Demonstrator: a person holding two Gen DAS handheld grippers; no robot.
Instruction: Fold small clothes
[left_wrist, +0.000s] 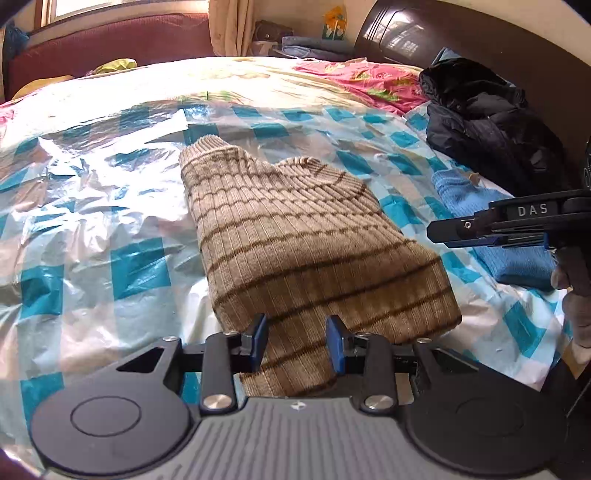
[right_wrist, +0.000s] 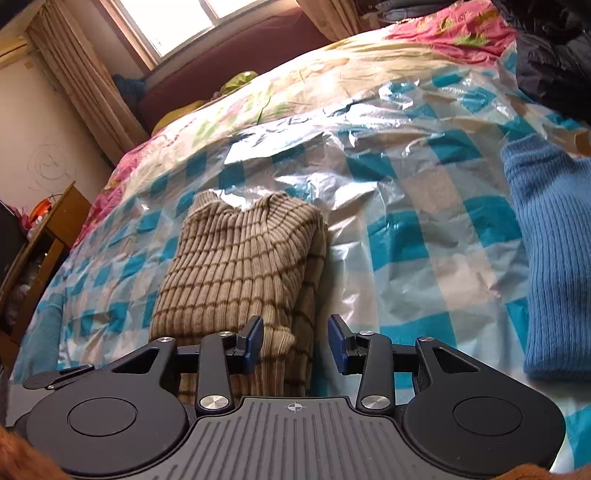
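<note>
A tan ribbed sweater with thin brown stripes lies folded into a narrow bundle on the plastic sheet; it also shows in the right wrist view. My left gripper is open, its blue pads on either side of the sweater's near edge, not closed on it. My right gripper is open at the sweater's near right corner; a cuff lies by its left pad. The right gripper's side also shows in the left wrist view.
A blue-and-white checked plastic sheet covers the bed. A folded blue knit lies to the right. A dark jacket is heaped at far right. A wooden cabinet stands off the bed's left side.
</note>
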